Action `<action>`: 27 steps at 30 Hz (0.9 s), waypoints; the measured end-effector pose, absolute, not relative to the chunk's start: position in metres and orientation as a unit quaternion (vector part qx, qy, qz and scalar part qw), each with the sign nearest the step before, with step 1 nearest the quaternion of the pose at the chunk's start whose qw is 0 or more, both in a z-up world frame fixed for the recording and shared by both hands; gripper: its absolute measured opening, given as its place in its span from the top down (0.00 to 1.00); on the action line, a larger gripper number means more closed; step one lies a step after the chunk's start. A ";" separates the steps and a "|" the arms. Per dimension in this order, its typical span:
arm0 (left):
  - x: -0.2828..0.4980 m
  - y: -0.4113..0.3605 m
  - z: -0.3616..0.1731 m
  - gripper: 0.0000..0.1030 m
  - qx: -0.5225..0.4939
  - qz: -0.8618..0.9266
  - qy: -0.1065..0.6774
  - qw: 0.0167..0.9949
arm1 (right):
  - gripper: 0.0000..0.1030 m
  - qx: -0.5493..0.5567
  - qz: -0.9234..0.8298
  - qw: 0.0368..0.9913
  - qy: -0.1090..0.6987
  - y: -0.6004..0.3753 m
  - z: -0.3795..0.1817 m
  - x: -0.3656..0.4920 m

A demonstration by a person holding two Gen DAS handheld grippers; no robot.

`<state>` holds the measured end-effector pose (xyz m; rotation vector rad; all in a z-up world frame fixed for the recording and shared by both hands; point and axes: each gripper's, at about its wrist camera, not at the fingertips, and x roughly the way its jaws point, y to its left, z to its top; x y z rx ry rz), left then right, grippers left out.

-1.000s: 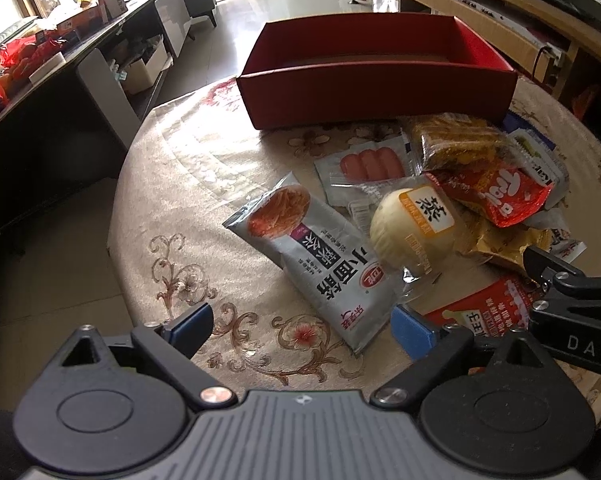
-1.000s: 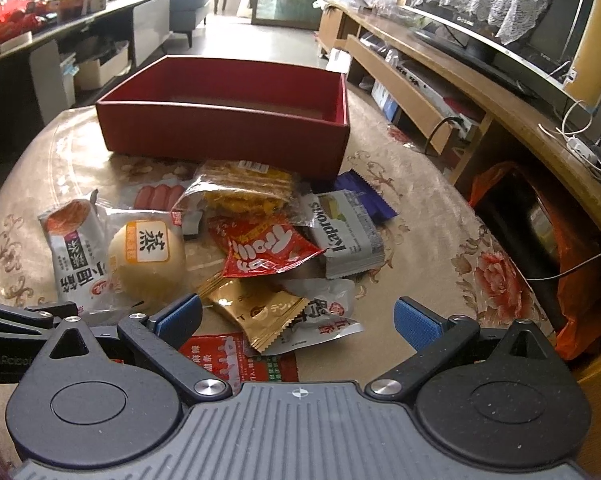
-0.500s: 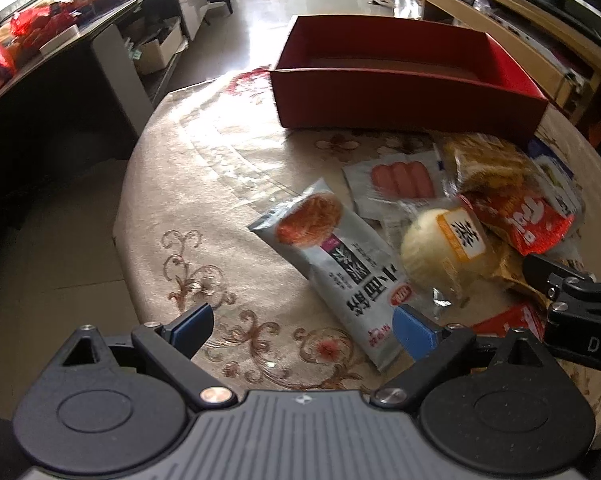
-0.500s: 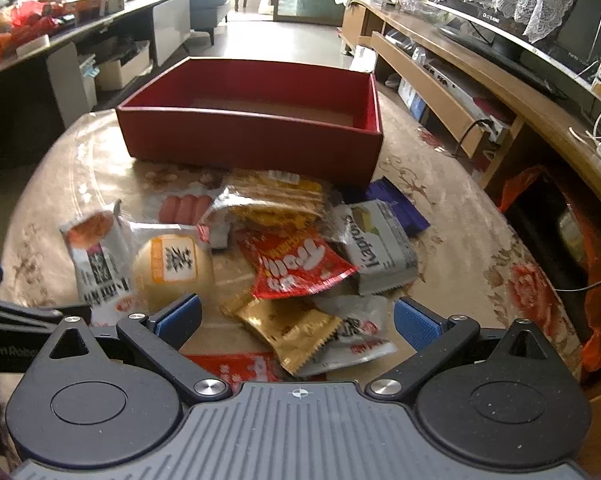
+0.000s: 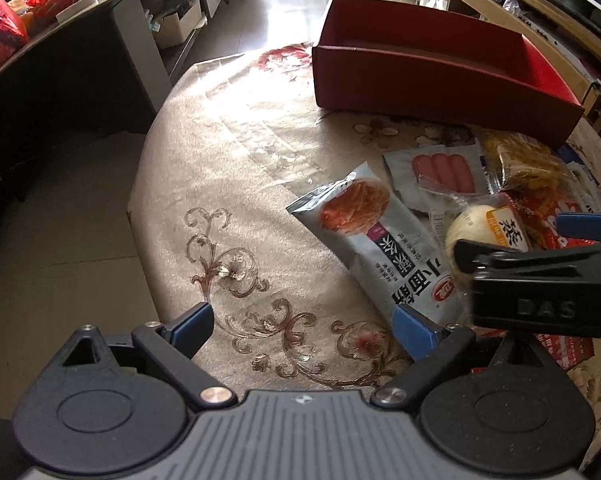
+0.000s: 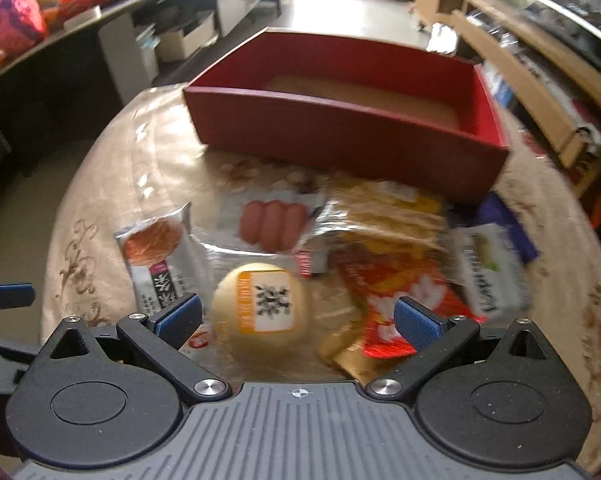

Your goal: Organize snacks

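A pile of snack packets lies on the round table in front of an empty red box [image 5: 440, 68] [image 6: 352, 120]. My left gripper [image 5: 300, 328] is open over bare cloth, with the grey noodle packet [image 5: 376, 240] [image 6: 160, 256] beside its right finger. My right gripper [image 6: 298, 316] is open low over the pile, and the round wrapped bun [image 6: 260, 308] [image 5: 484, 232] sits between its fingers, untouched by the pads. The sausage packet [image 6: 272, 220] [image 5: 440, 172], a yellow packet [image 6: 388, 212] and a red packet [image 6: 396, 300] lie around the bun.
A floral cloth [image 5: 240, 184] covers the table, whose edge falls away at the left. A white-and-green packet [image 6: 488, 276] and a blue packet [image 6: 508, 220] lie at the right. A dark counter [image 5: 60, 40] stands left, wooden shelving [image 6: 540, 80] right.
My right gripper has swung left and dropped toward the bun, which now lies between its fingers. The left gripper has shifted left, off the noodle packet. Both stay open.
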<state>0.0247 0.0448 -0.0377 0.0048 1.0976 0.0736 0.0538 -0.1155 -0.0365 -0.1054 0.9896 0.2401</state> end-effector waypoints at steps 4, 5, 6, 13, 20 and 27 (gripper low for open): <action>0.027 0.044 -0.041 0.06 0.001 0.031 0.528 0.849 | 0.02 -0.075 0.115 0.860 0.491 -0.106 -0.049 0.063; 0.027 0.043 -0.042 0.06 0.000 0.029 0.530 0.847 | 0.02 -0.084 0.113 0.861 0.489 -0.105 -0.050 0.063; 0.028 0.043 -0.043 0.06 -0.002 0.027 0.533 0.846 | 0.04 -0.087 0.113 0.861 0.488 -0.105 -0.050 0.062; 0.033 0.040 -0.045 0.06 -0.029 0.018 0.546 0.837 | 0.30 -0.022 0.130 0.857 0.498 -0.138 -0.041 0.056; 0.038 0.031 -0.047 0.06 -0.028 0.021 0.554 0.832 | 0.37 -0.001 0.144 0.854 0.500 -0.153 -0.033 0.043; 0.051 0.042 -0.044 0.06 -0.113 0.047 0.552 0.825 | 0.38 0.045 0.138 0.865 0.480 -0.178 -0.018 0.032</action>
